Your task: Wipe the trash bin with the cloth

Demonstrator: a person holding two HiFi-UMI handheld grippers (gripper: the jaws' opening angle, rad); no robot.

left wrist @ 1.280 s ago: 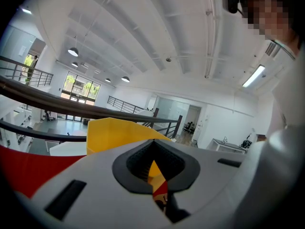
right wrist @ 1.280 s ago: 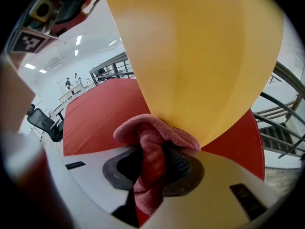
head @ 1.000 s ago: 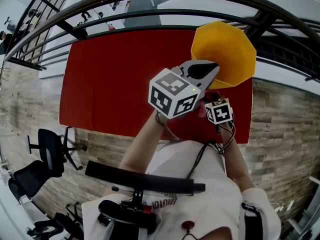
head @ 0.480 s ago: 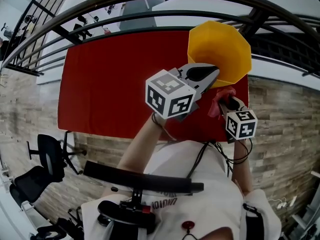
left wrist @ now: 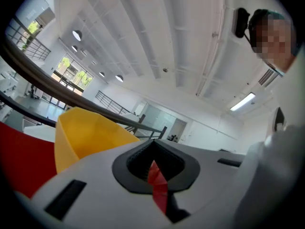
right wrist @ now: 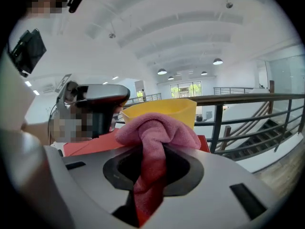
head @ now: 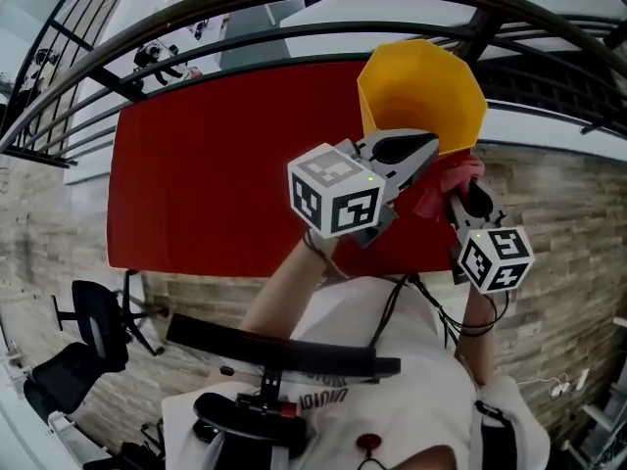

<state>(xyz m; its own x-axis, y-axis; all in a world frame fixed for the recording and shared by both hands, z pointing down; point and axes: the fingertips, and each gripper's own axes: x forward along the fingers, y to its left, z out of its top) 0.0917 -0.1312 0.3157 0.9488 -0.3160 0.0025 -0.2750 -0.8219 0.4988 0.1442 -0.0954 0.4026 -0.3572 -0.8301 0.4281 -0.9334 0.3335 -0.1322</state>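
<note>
Head view looks steeply down; both gripper views share the trash bin [head: 421, 91].

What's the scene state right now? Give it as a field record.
bin: yellow trash bin, upright, open top, at the far right of the red surface
cloth: pink cloth, bunched, pinched in the right claw
right claw: shut on the cloth, at the bin's near right side
left claw: jaws together, nothing gripped, raised in front of the bin
cloth-bin contact: cannot tell
</note>
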